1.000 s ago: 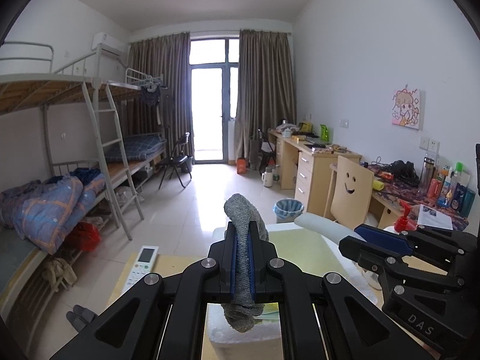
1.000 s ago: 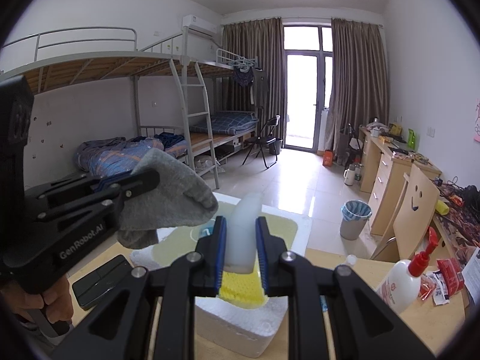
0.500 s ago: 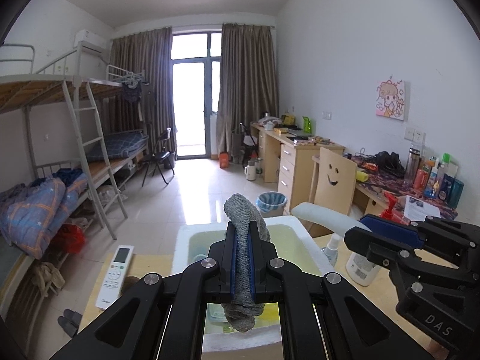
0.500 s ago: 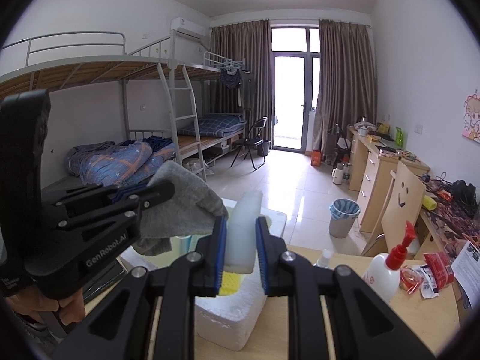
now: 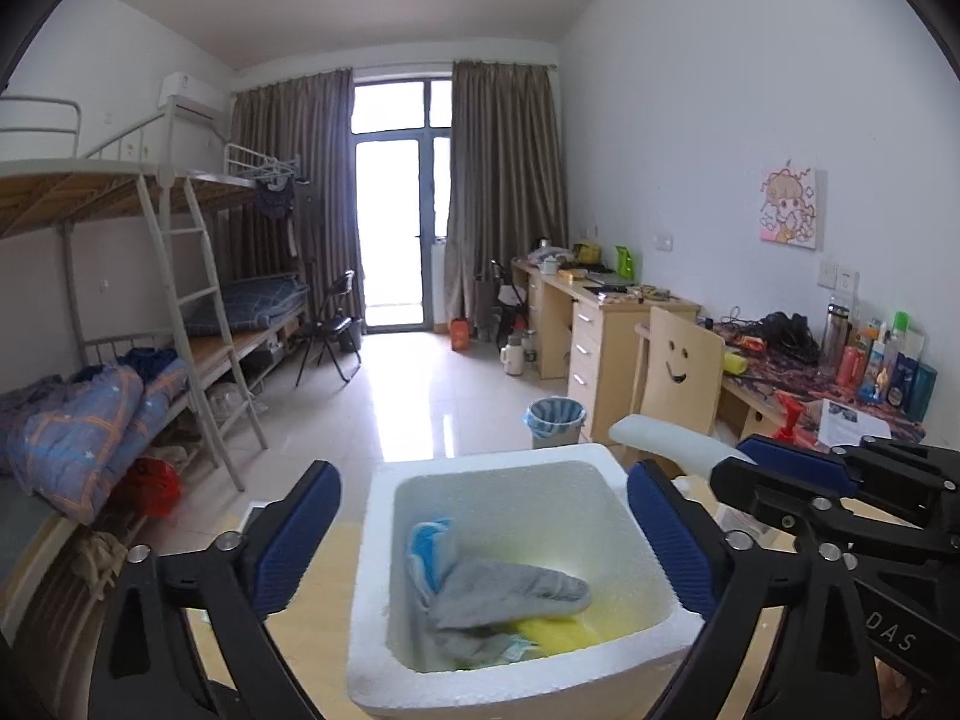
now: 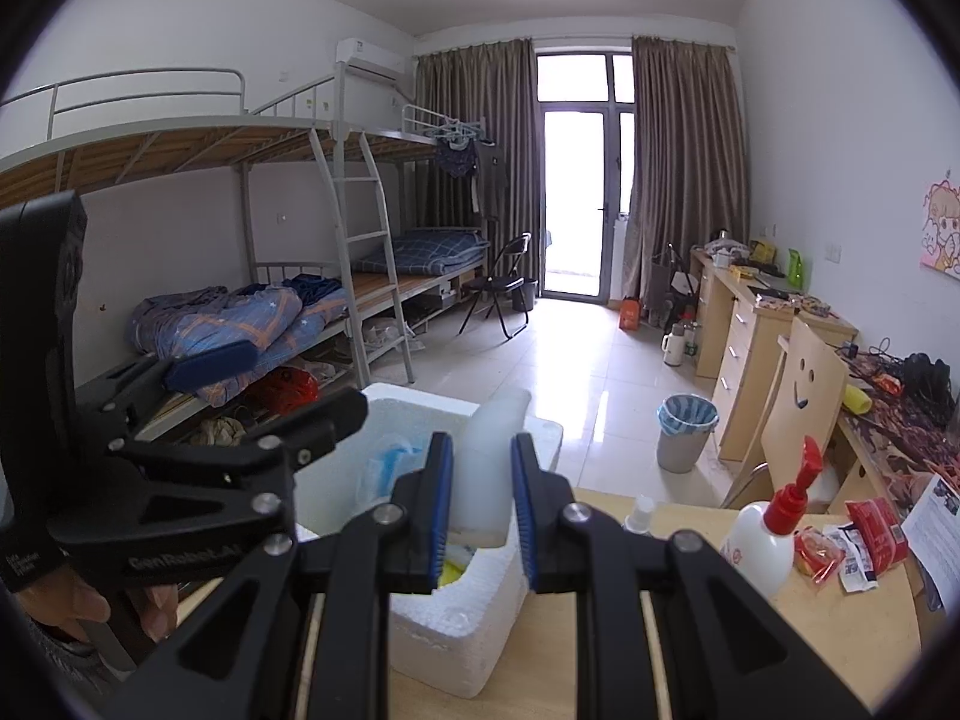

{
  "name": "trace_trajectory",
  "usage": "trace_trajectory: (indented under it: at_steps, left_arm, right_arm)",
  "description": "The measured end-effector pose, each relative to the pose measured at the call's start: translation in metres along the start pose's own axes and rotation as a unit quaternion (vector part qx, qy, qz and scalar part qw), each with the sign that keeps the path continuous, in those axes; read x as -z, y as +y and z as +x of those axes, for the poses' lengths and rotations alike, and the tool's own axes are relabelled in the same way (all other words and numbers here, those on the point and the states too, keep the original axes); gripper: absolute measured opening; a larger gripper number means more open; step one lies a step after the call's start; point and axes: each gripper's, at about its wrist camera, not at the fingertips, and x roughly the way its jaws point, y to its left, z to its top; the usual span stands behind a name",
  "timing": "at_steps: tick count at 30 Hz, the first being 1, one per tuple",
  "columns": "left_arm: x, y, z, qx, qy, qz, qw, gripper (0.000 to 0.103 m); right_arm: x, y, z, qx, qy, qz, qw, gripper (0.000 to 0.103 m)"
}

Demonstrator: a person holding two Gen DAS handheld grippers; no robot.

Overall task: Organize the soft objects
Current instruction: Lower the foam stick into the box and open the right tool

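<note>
A white foam box [image 5: 654, 558] stands on the wooden table; it also shows in the right wrist view [image 6: 480, 618]. Inside lie a grey sock [image 5: 510, 594], a blue cloth [image 5: 429, 540] and a yellow sponge [image 5: 558, 633]. My left gripper [image 5: 480, 528] is open and empty above the box; it shows at the left of the right wrist view [image 6: 270, 384]. My right gripper [image 6: 480, 498] is shut on a pale translucent soft piece [image 6: 489, 462], held over the box's right rim; the piece shows in the left wrist view [image 5: 666, 444].
A white pump bottle with red top [image 6: 768, 534], a small spray bottle [image 6: 639, 510] and red snack packets [image 6: 864, 534] sit on the table to the right. Beyond are a smiley-face chair [image 6: 804, 396], a bin [image 6: 684, 432], desks and bunk beds [image 6: 240, 312].
My left gripper opened and let go of the grey sock, which now lies in the foam box. My right gripper still holds the pale piece and has moved nearer the box.
</note>
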Motion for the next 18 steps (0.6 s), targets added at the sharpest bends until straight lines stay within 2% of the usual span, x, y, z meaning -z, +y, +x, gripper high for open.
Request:
trace_trajectory:
  at_steps: [9, 18]
  left_arm:
    - [0.002, 0.008, -0.001, -0.030, 0.000, -0.002, 0.9996, 0.102]
    - [0.004, 0.013, -0.012, -0.039, -0.004, 0.000, 0.9992, 0.102]
  right_arm:
    - [0.001, -0.002, 0.002, -0.005, 0.001, -0.004, 1.000, 0.023]
    - [0.001, -0.001, 0.005, -0.010, 0.000, -0.010, 1.000, 0.023]
